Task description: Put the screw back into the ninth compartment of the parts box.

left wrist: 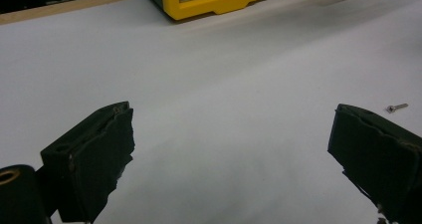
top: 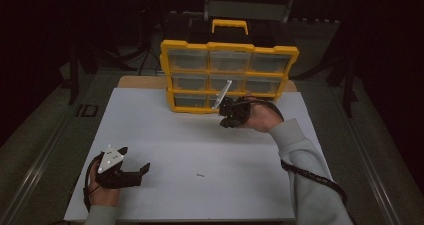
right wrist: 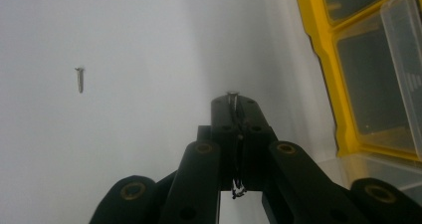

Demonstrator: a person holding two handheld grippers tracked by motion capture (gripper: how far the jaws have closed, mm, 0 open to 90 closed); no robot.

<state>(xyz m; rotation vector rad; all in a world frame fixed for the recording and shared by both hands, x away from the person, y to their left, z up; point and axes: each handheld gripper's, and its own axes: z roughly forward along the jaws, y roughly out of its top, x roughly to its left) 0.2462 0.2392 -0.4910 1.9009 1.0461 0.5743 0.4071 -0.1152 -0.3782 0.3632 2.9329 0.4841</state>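
Matte white tabletop (top: pixel 200 145) — right hand-held gripper (right wrist: pixel 233 98) pinches slim metal screw (right wrist: pixel 232 95); left hand-held gripper (left wrist: pixel 231 134) gapes empty.

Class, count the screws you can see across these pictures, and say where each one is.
2. One screw lies loose on the white table; another screw is pinched at the right gripper tips. More may be hidden in the yellow organizer.

The right gripper (top: pixel 226 116) is by the yellow box (top: pixel 227 77) at 12 o'clock; the left gripper (top: pixel 134 171) rests at 7 o'clock.
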